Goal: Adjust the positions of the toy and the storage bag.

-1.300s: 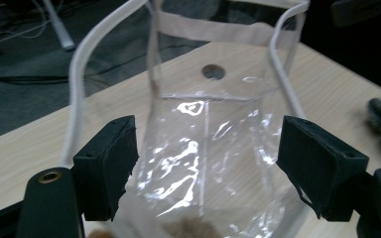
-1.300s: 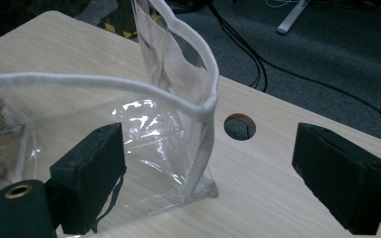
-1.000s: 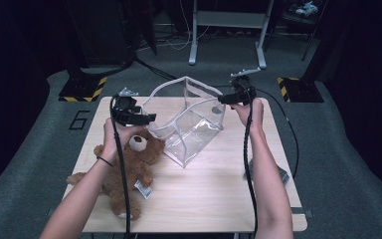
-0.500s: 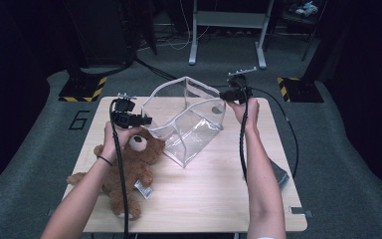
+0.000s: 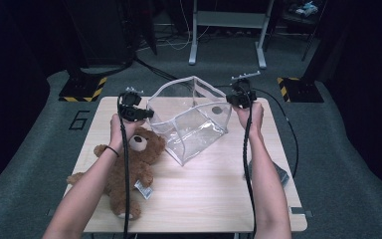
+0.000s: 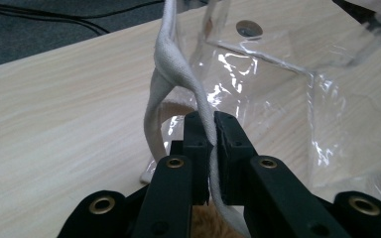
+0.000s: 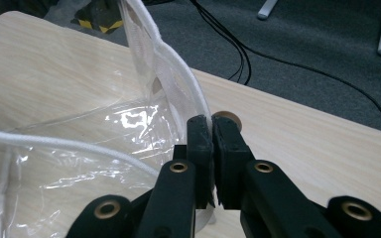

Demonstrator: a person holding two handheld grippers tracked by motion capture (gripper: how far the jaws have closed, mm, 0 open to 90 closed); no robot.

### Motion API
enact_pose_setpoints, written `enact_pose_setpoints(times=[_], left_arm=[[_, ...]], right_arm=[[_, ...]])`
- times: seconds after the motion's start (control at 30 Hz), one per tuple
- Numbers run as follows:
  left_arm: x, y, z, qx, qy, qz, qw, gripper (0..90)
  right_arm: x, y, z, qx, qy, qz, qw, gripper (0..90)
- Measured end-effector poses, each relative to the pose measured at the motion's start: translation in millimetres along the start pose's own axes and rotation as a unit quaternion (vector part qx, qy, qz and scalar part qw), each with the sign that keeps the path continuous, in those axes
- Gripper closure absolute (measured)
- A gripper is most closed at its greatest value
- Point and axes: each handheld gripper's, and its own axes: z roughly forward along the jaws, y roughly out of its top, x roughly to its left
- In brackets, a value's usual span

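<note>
A clear plastic bag (image 5: 191,122) with white trim lies on its side on the wooden table (image 5: 204,194), its mouth facing away. My left gripper (image 5: 146,114) is at the bag's left rim; its jaws have just been closing and now pinch the white trim strap (image 6: 178,69). My right gripper (image 5: 229,99) is at the right rim; its jaws have also just closed and clamp the white edge band (image 7: 178,69). A brown teddy bear (image 5: 129,167) lies on its back under my left forearm, just left of the bag.
A dark flat object (image 5: 278,174) sits at the table's right edge beside my right forearm. Black cables trail from both grippers. On the carpet beyond the table stand two yellow-and-black striped bases (image 5: 82,89) and a grey metal frame (image 5: 226,30).
Both grippers' jaws have gone from open to shut on the bag's white rim. The left hand has shifted slightly toward the bag. The bear has not moved.
</note>
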Motion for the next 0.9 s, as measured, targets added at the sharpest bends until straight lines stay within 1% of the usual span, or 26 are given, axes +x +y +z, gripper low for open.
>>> enact_pose_setpoints(times=[0.07, 0.1, 0.23, 0.3, 0.4, 0.43, 0.47, 0.5, 0.57, 0.6, 0.63, 0.67, 0.7, 0.73, 0.77, 0.8, 0.83, 0.87, 0.9], left_arm=[[-0.3, 5.8, 4.6, 0.003, 0.004, 0.002, 1.0000, 84.2], [0.0, 8.5, 6.9, 0.004, 0.005, -0.002, 1.0000, 84.1], [2.1, 21.0, 15.8, 0.014, 0.011, -0.005, 0.9998, 83.9], [2.2, 24.7, 18.3, 0.015, 0.016, -0.003, 0.9998, 83.6], [2.9, 30.3, 23.2, 0.019, 0.021, -0.007, 0.9996, 82.0], [3.5, 31.9, 24.9, 0.021, 0.021, -0.011, 0.9995, 80.1], [4.0, 33.2, 26.6, 0.026, 0.025, -0.015, 0.9992, 75.6], [4.3, 33.6, 27.2, 0.030, 0.028, -0.022, 0.9989, 67.4], [2.2, 32.0, 26.5, 0.032, 0.026, -0.031, 0.9987, 56.6], [1.4, 30.8, 24.4, 0.032, 0.026, -0.034, 0.9986, 48.1], [0.5, 29.1, 21.2, 0.030, 0.027, -0.031, 0.9987, 43.9], [0.0, 27.3, 17.8, 0.028, 0.029, -0.033, 0.9986, 40.7], [0.2, 25.4, 14.9, 0.027, 0.026, -0.036, 0.9987, 37.3], [1.1, 22.8, 10.9, 0.030, 0.015, -0.045, 0.9984, 36.3], [1.8, 22.0, 9.7, 0.031, 0.008, -0.048, 0.9984, 35.5], [2.5, 20.2, 8.1, 0.033, -0.006, -0.055, 0.9979, 35.4], [2.9, 18.8, 7.2, 0.036, -0.020, -0.060, 0.9973, 35.5], [2.3, 17.6, 7.1, 0.042, -0.032, -0.063, 0.9966, 36.0], [2.2, 17.0, 7.1, 0.046, -0.038, -0.061, 0.9964, 37.4]], right_arm=[[-1.5, -4.0, -5.1, 0.002, 0.001, 0.003, 1.0000, 87.0], [-1.8, -5.9, -7.3, 0.001, 0.001, 0.002, 1.0000, 87.0], [-0.2, -12.2, -17.6, 0.009, 0.001, 0.002, 1.0000, 87.0], [1.0, -15.7, -22.3, 0.011, 0.004, 0.005, 0.9999, 87.0], [3.6, -20.5, -28.9, 0.016, 0.010, 0.012, 0.9997, 87.1], [5.9, -22.0, -31.5, 0.019, 0.007, 0.011, 0.9997, 87.1], [7.7, -23.2, -33.6, 0.022, 0.006, 0.006, 0.9997, 87.0], [9.8, -24.2, -35.7, 0.024, 0.005, 0.008, 0.9997, 87.0], [10.2, -25.0, -37.7, 0.028, 0.006, 0.003, 0.9996, 85.7], [9.3, -24.9, -37.9, 0.026, 0.010, 0.001, 0.9996, 81.5], [7.4, -24.5, -38.1, 0.022, 0.014, -0.005, 0.9997, 77.0], [5.6, -23.6, -38.0, 0.017, 0.016, -0.007, 0.9997, 72.3], [2.9, -22.6, -37.5, 0.011, 0.022, -0.010, 0.9996, 68.6], [0.3, -21.1, -36.4, 0.009, 0.024, -0.006, 0.9997, 65.3], [-2.4, -18.1, -33.6, 0.008, 0.034, -0.009, 0.9994, 62.1], [-2.9, -17.2, -32.3, 0.006, 0.034, -0.012, 0.9993, 60.7], [-2.9, -15.1, -29.5, 0.005, 0.023, -0.015, 0.9996, 59.4], [-3.2, -12.8, -25.8, 0.005, 0.023, -0.022, 0.9995, 59.0], [-4.0, -9.9, -21.0, 0.006, 0.038, -0.019, 0.9991, 58.3]])
